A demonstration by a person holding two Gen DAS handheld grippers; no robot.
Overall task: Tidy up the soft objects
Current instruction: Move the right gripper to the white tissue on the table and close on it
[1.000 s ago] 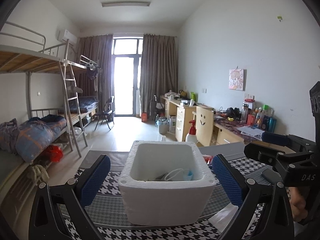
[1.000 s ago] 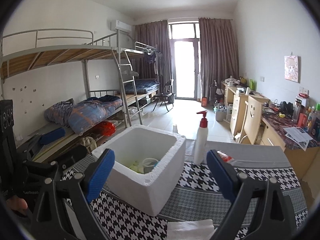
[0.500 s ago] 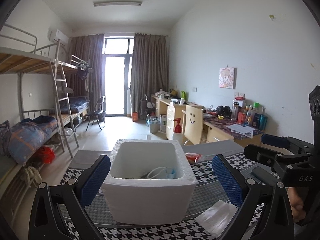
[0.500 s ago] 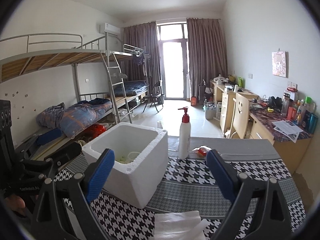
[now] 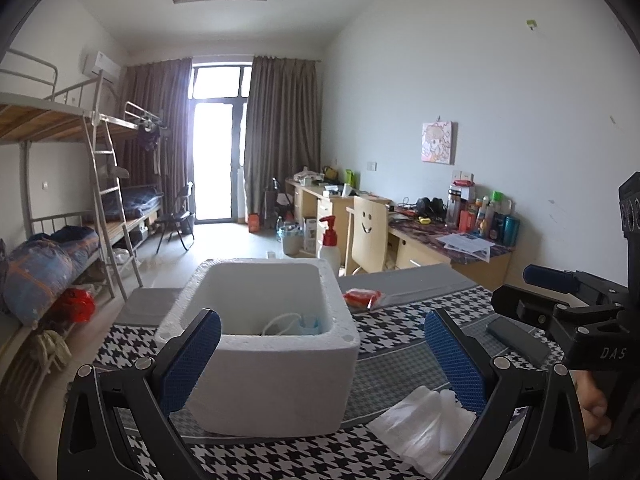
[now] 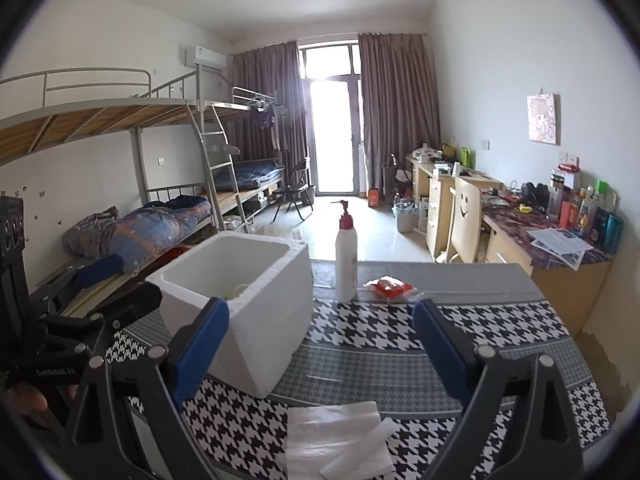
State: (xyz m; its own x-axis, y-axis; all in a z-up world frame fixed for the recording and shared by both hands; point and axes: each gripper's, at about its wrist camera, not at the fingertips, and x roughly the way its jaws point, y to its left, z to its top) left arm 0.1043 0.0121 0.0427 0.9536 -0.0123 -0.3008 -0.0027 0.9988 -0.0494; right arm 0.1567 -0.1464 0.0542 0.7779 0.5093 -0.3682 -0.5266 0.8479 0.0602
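Both claws agape | mask (image 5: 298,322) in box (image 5: 256,360): left view only

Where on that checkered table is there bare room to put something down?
The widest bare patch lies right of the foam box, between the red packet and the white plastic bag. It is crowded around the pump bottle beside the box.
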